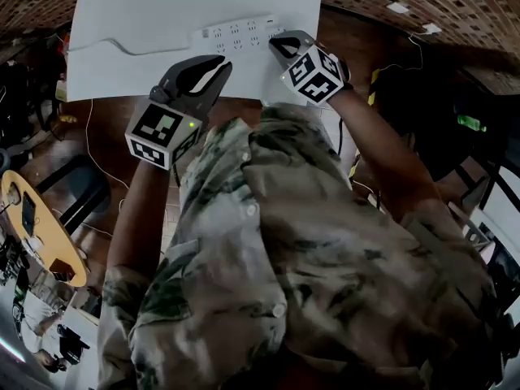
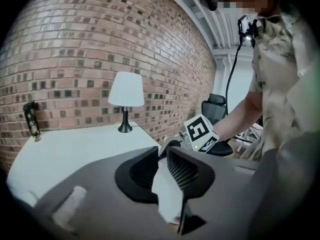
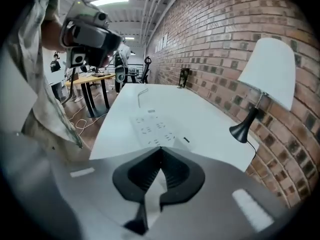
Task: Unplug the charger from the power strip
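Observation:
A white power strip [image 1: 236, 32] lies on the white table [image 1: 146, 6], its cable [image 1: 122, 47] running off to the left. In the right gripper view the power strip [image 3: 152, 129] shows several sockets and a small dark mark at its near end; I cannot make out a charger on it. My right gripper [image 1: 280, 43] hangs over the strip's right end, shut and empty [image 3: 160, 151]. My left gripper [image 1: 221, 65] hovers over the table's near edge, left of the right one. Its jaws stand slightly apart [image 2: 167, 156] with only the table showing between them.
A white-shaded lamp [image 3: 265, 79] on a black stem stands at the table's right end by the brick wall [image 2: 75, 49]. A small dark bottle-like object [image 2: 31, 120] stands at the far end. An office chair [image 2: 215, 106] and desks [image 3: 92, 79] are beyond the table.

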Action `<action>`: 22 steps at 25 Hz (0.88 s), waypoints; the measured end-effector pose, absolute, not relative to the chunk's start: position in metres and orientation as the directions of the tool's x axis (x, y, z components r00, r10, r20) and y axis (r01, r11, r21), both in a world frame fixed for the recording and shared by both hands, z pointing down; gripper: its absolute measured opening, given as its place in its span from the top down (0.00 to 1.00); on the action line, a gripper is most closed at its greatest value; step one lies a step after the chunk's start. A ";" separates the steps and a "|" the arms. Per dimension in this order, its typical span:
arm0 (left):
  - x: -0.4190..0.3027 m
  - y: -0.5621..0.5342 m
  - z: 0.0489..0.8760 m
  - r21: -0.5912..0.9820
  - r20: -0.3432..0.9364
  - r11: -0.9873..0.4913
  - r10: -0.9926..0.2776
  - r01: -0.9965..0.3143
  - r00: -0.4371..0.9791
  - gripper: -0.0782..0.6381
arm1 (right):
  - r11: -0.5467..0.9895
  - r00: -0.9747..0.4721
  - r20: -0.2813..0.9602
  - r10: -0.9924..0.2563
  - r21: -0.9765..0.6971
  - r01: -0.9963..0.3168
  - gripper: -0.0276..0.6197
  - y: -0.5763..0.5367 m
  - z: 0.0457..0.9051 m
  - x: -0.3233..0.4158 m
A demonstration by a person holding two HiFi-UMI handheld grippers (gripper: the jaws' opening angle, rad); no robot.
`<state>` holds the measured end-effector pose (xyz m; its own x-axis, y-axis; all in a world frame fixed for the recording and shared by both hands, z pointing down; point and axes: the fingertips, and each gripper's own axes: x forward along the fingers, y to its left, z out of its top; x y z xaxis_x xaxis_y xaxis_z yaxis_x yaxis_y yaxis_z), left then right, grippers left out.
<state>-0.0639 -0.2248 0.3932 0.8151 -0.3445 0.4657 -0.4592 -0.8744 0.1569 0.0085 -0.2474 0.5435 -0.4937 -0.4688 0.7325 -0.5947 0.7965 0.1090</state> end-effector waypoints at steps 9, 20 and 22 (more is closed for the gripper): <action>0.001 -0.286 0.475 0.060 0.621 -0.944 -0.219 -0.324 0.753 0.74 | 0.837 -0.562 0.729 -0.390 0.026 -0.546 0.95 -0.249 0.574 0.000; 0.023 -0.292 0.553 0.047 0.760 -0.992 -0.040 -0.116 0.649 0.71 | 0.844 -0.572 0.751 -0.330 -0.037 -0.536 0.95 -0.247 0.571 -0.007; 0.027 -0.293 0.556 0.057 0.770 -0.994 -0.016 -0.094 0.638 0.72 | 0.846 -0.570 0.754 -0.325 -0.038 -0.533 0.95 -0.247 0.571 -0.007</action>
<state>0.0265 -0.2933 0.5563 0.6384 -0.0157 0.7695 -0.0937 -0.9939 0.0575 -0.0072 -0.2472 0.5712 -0.5703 -0.3250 0.7544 -0.5325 0.8455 -0.0384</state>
